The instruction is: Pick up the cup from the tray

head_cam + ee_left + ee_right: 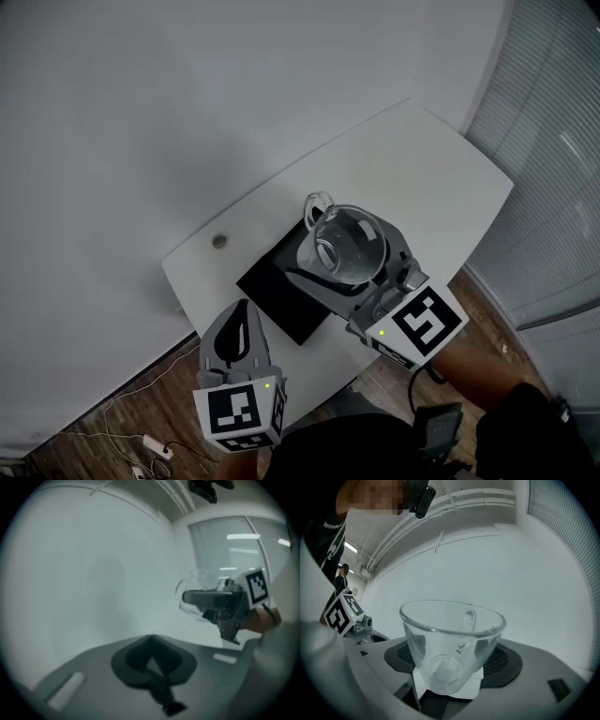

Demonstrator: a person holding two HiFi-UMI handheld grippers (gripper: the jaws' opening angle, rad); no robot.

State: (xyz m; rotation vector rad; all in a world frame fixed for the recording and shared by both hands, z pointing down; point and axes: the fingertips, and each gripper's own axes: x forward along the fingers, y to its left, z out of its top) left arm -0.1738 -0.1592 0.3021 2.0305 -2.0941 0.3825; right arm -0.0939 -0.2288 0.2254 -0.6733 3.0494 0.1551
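A clear glass cup [339,239] with a handle on its far side sits between the jaws of my right gripper [349,249], which is shut on it. The cup hangs in the air over the right end of the black tray [279,292] on the white table [427,173]. In the right gripper view the cup [450,641] stands upright, with the pads of the right gripper [449,667] against its sides. My left gripper [234,336] hovers off the table's near left corner, shut and empty. The left gripper view shows the left gripper [154,667] and, further off, the lifted cup [190,595].
A small round grommet [219,241] sits in the tabletop left of the tray. Cables and a power strip [141,441] lie on the wooden floor at the lower left. Window blinds [553,178] run along the right. A white wall stands behind the table.
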